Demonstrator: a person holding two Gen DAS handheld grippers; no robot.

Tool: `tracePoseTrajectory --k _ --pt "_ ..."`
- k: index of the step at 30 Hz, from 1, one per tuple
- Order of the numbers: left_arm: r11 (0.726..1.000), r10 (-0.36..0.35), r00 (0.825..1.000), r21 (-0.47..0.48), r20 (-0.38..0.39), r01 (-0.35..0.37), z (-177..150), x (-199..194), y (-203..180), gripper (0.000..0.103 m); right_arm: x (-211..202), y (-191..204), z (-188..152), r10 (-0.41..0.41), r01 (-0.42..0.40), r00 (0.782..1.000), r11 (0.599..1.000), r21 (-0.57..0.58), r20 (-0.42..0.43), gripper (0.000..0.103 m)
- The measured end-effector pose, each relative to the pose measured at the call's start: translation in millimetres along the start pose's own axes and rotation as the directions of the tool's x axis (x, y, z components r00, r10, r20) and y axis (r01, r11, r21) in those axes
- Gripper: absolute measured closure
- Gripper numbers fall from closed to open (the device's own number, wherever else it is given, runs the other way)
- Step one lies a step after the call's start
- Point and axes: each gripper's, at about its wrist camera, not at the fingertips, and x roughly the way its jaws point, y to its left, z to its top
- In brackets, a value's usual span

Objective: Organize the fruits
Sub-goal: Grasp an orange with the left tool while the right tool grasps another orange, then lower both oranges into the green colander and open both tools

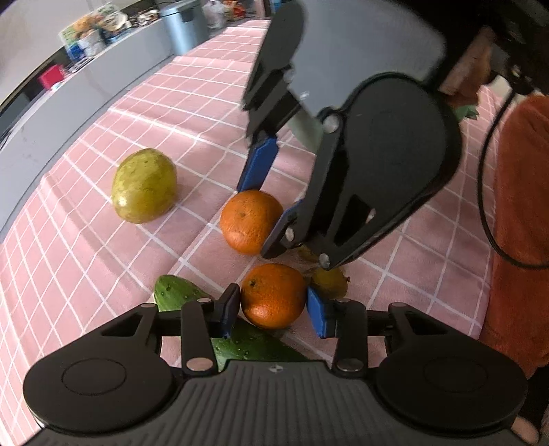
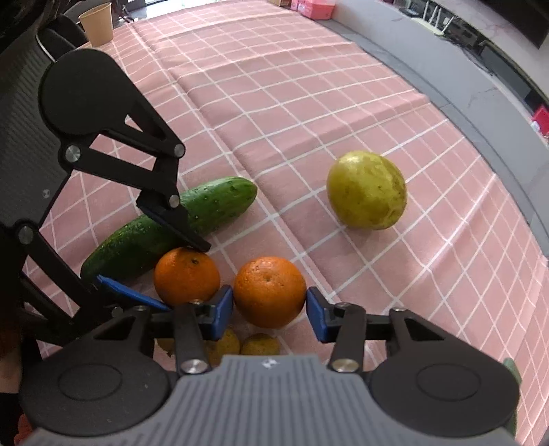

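Observation:
Two oranges lie side by side on the pink checked tablecloth (image 1: 103,247). My left gripper (image 1: 272,305) has its blue pads against both sides of one orange (image 1: 272,295). My right gripper (image 2: 269,305) has its pads against the other orange (image 2: 269,291), which also shows in the left wrist view (image 1: 248,221). A green cucumber (image 2: 171,226) lies behind the left gripper's orange (image 2: 187,276). A yellow-green round fruit (image 2: 366,189) sits apart, also in the left wrist view (image 1: 144,185). Two small yellowish fruits (image 2: 259,344) lie under the right gripper.
A paper cup (image 2: 97,22) stands at the far corner of the table. A grey bin (image 1: 183,24) and cluttered shelves lie beyond the table edge. An orange sleeve (image 1: 518,219) is at the right.

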Motion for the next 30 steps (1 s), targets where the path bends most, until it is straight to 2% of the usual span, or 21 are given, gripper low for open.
tracePoseTrajectory --k 4,9,13,15,17,21,25,30 --pt "0.996 0.051 0.998 -0.080 0.030 -0.049 -1 -10 -3 0.056 -19 2 -3 -0.039 0.037 0.998 0.999 0.037 0.051 0.060" --pt "0.967 0.125 0.988 -0.236 0.094 -0.100 0 -34 -11 0.056 -49 7 -13 -0.118 0.104 0.987 0.987 0.127 0.111 0.060" --pt "0.913 0.174 0.974 -0.393 0.143 -0.105 -2 -56 -13 0.056 -79 15 -27 -0.170 0.131 0.971 0.966 0.221 0.167 0.060" --pt "0.877 0.180 0.967 -0.475 0.179 -0.076 -5 -69 -13 0.056 -95 18 -37 -0.201 0.142 0.960 0.949 0.280 0.196 0.060" --pt "0.855 0.177 0.958 -0.517 0.224 -0.038 -7 -81 -17 0.056 -112 22 -48 -0.229 0.143 0.947 0.928 0.345 0.225 0.060" --pt "0.843 0.179 0.943 -0.539 0.279 0.000 -1 -99 -31 0.056 -139 26 -75 -0.279 0.132 0.924 0.876 0.464 0.263 0.060" --pt "0.847 0.163 0.937 -0.531 0.309 0.028 16 -105 -41 0.056 -160 29 -105 -0.328 0.132 0.905 0.821 0.555 0.270 0.060" --pt "0.844 0.100 0.928 -0.525 0.360 0.113 38 -100 -42 0.056 -171 23 -137 -0.366 0.150 0.898 0.777 0.612 0.245 0.060"
